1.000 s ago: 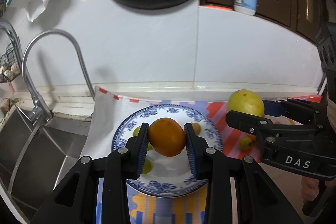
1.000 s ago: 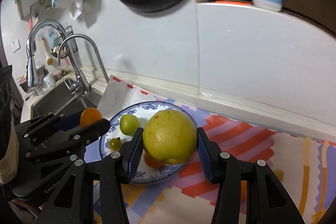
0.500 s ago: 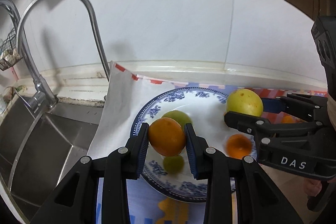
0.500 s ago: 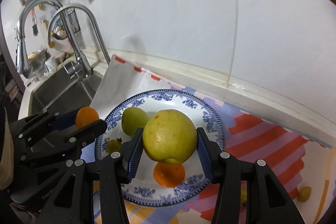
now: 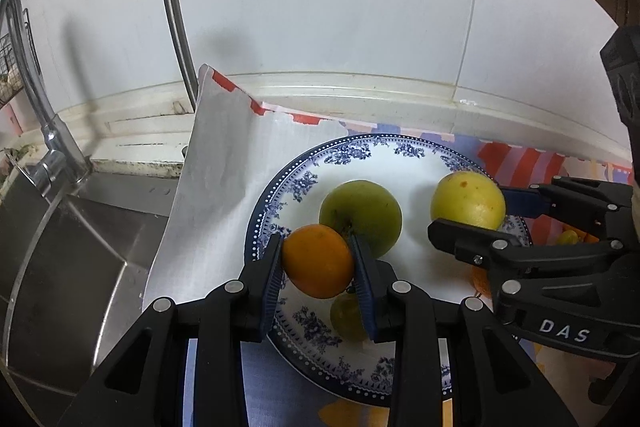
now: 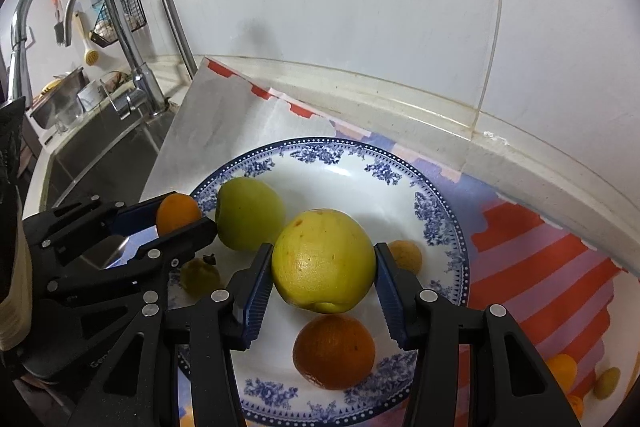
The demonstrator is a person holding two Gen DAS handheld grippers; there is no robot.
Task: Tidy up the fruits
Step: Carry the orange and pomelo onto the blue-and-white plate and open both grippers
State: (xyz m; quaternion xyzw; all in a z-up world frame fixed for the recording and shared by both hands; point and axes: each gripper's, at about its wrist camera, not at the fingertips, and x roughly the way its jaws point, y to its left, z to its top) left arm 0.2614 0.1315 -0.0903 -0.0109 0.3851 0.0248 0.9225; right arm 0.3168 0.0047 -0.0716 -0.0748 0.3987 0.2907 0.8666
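My left gripper (image 5: 318,261) is shut on an orange (image 5: 318,261) and holds it over the left side of a blue-and-white plate (image 5: 360,151). My right gripper (image 6: 324,261) is shut on a large yellow-green fruit (image 6: 324,261) over the plate's (image 6: 440,223) middle. On the plate lie a green apple (image 6: 248,213), a small green fruit (image 6: 200,275), an orange (image 6: 334,351) and a small yellow-orange fruit (image 6: 406,257). The green apple (image 5: 360,215) lies just behind the left gripper's right finger.
The plate stands on a striped cloth (image 6: 540,251) whose left end is folded up white (image 5: 224,187). A steel sink (image 5: 60,247) and tap (image 5: 168,7) are at the left. Several small fruits (image 6: 562,371) lie on the cloth at the right. A white tiled wall stands behind.
Both grippers have moved forward and down toward the plate with their fruits still held. The plate now looms larger in both views.
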